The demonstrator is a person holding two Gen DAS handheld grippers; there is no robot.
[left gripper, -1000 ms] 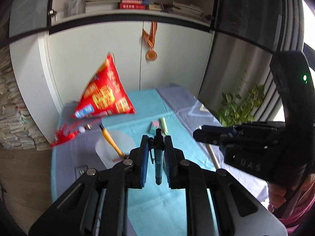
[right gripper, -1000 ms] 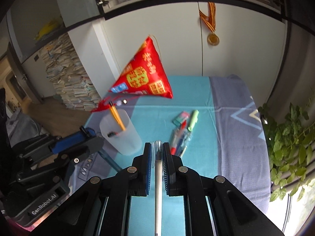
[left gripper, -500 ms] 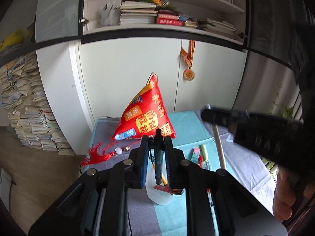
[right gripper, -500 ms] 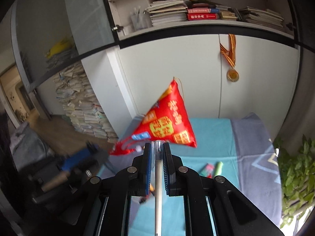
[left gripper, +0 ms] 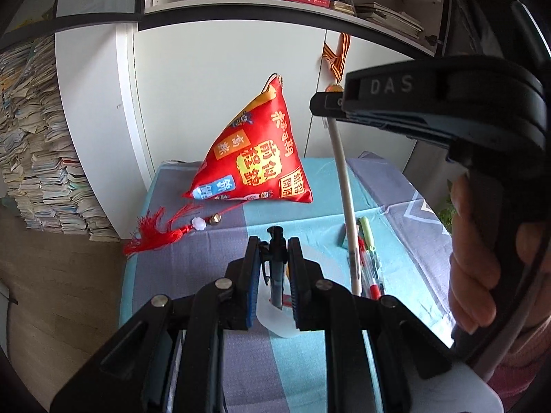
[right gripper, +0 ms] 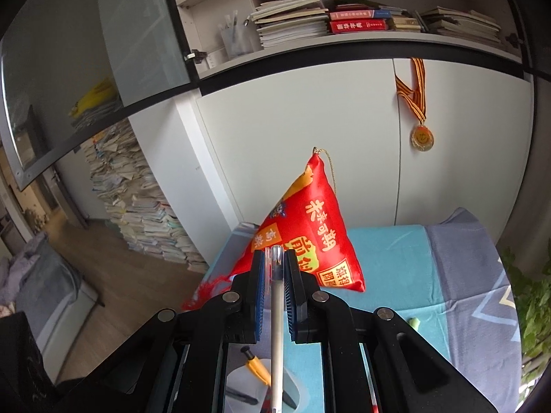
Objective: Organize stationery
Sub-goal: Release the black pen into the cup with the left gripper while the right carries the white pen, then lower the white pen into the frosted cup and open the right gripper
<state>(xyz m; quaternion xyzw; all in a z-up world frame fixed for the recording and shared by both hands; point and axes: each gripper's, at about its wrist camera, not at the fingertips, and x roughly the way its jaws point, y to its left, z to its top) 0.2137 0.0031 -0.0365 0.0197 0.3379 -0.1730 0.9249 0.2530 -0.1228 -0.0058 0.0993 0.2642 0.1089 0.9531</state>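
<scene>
Left gripper (left gripper: 273,268) clamps one slim black pen (left gripper: 276,275); right gripper (right gripper: 275,289) clamps one smooth white pen (right gripper: 276,327); translucent round plastic cup (right gripper: 292,392) below both.

Cushion (left gripper: 256,161) behind cup (left gripper: 275,320), loose pens (left gripper: 370,258) apparently right of cup

place: home study | shows: bookshelf (right gripper: 344,24), floor paper stacks (right gripper: 144,213), hung medal (right gripper: 422,137)
</scene>
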